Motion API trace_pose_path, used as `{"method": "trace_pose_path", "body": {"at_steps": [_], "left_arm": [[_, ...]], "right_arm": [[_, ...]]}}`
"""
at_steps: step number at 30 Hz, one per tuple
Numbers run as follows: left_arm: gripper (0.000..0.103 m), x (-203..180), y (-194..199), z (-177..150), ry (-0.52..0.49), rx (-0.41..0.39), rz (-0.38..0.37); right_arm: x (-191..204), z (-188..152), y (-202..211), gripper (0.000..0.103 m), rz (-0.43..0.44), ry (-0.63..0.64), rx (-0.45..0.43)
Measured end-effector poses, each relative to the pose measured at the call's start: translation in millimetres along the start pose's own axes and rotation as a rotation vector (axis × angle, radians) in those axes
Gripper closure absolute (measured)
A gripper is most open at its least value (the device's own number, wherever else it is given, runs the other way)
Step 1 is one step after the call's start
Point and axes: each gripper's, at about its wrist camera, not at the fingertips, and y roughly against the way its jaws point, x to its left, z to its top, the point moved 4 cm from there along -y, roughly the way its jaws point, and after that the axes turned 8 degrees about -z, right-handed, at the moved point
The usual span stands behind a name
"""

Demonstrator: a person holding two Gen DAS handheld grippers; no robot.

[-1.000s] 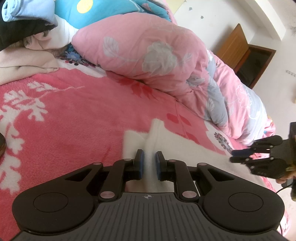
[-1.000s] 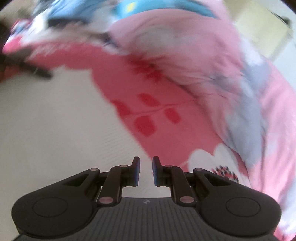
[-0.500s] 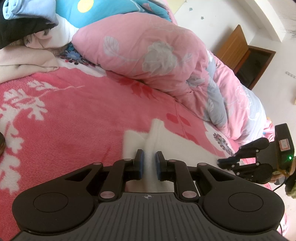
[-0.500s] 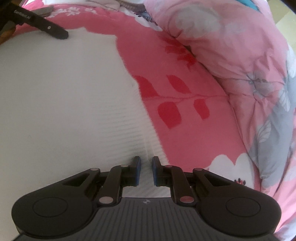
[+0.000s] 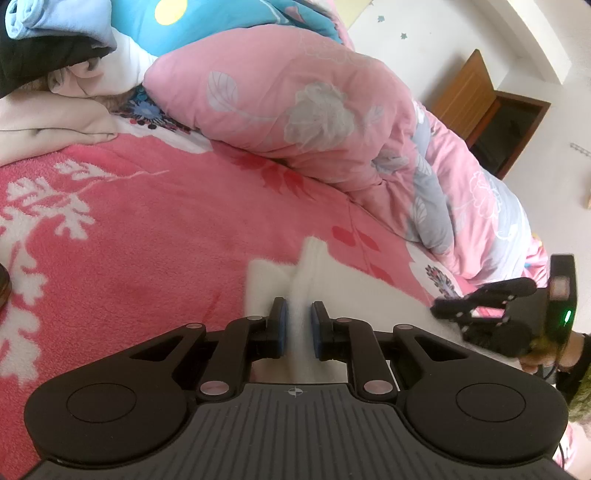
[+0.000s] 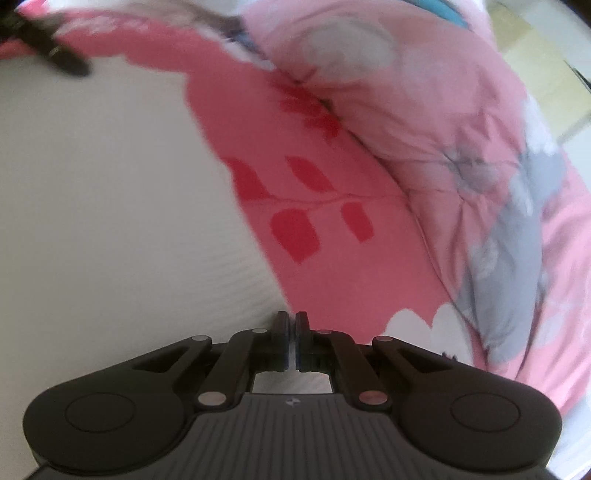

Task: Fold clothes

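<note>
White knit fabric, the garment (image 5: 354, 291) being folded, lies on a pink fleece blanket (image 5: 155, 240) with white branch prints. In the left wrist view it spreads from the centre toward 4 o'clock, with a raised ridge of cloth running up between the fingers of the left gripper (image 5: 297, 314). Those blue-padded fingers are clamped on that ridge, pinching it from both sides.

At 10 o'clock in this view a pile of clothes (image 5: 55, 74) sits at the blanket's far edge: cream, black and light blue pieces stacked together. A pink floral quilt (image 5: 295, 110) is bunched from 12 o'clock round to 3 o'clock, with a blue quilt (image 5: 229, 22) behind it. A brown wooden door (image 5: 465, 99) stands open at 2 o'clock. At 4 o'clock the right gripper (image 5: 443, 310) rests its tips on the garment's far edge, gripped by a hand (image 5: 543, 354).

In the blurred right wrist view, the garment (image 6: 110, 221) fills the half from 7 to 11 o'clock, and its edge runs down to the right gripper (image 6: 292, 332). The jaws there are closing, nearly together, with a thin strip of white cloth showing between them. The left gripper's tip shows dimly at 10 o'clock. The quilt (image 6: 424, 129) lies from 12 to 4 o'clock.
</note>
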Motion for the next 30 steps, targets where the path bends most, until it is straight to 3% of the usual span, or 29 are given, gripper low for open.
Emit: {"method": "trace_pose_path", "body": {"at_steps": [1, 2, 7, 10, 14, 20, 23, 26, 29, 30], "left_arm": [[0.087, 0.0, -0.1, 0.0, 0.0, 0.0, 0.0], [0.087, 0.1, -0.3, 0.1, -0.001, 0.0, 0.0], [0.087, 0.5, -1.1, 0.7, 0.002, 0.002, -0.001], [0.087, 0.7, -1.4, 1.0, 0.006, 0.003, -0.002], [0.087, 0.7, -2.3, 1.1, 0.007, 0.004, -0.002], [0.087, 2.6, -3.0, 1.4, 0.014, 0.004, -0.011], [0.087, 2.7, -2.9, 1.8, 0.023, 0.006, -0.011], [0.087, -0.7, -1.3, 5.0, 0.036, 0.01, 0.003], [0.088, -6.0, -0.1, 9.4, 0.036, 0.013, 0.01], [0.088, -8.0, 0.2, 11.6, 0.037, 0.016, 0.008]], "right_arm": [[-11.6, -1.1, 2.1, 0.087, -0.004, -0.073, 0.006], [-27.1, -3.4, 4.9, 0.085, -0.014, -0.164, 0.02], [-111.7, -42.5, 33.5, 0.084, -0.126, -0.525, 0.04], [-136.8, -71.0, 61.3, 0.084, -0.165, -0.631, 0.06], [-127.8, -94.0, 75.8, 0.084, -0.069, -0.689, 0.089], [-87.1, -84.9, 41.9, 0.084, 0.099, -0.636, 0.119], [-93.1, -90.3, 25.4, 0.084, 0.038, -0.689, 0.155], [-118.5, -107.2, 33.1, 0.083, -0.006, -0.881, 0.15], [-138.1, -135.4, 50.5, 0.077, 0.074, -1.086, 0.124], [-141.0, -145.1, 54.7, 0.07, 0.105, -1.145, 0.125]]}}
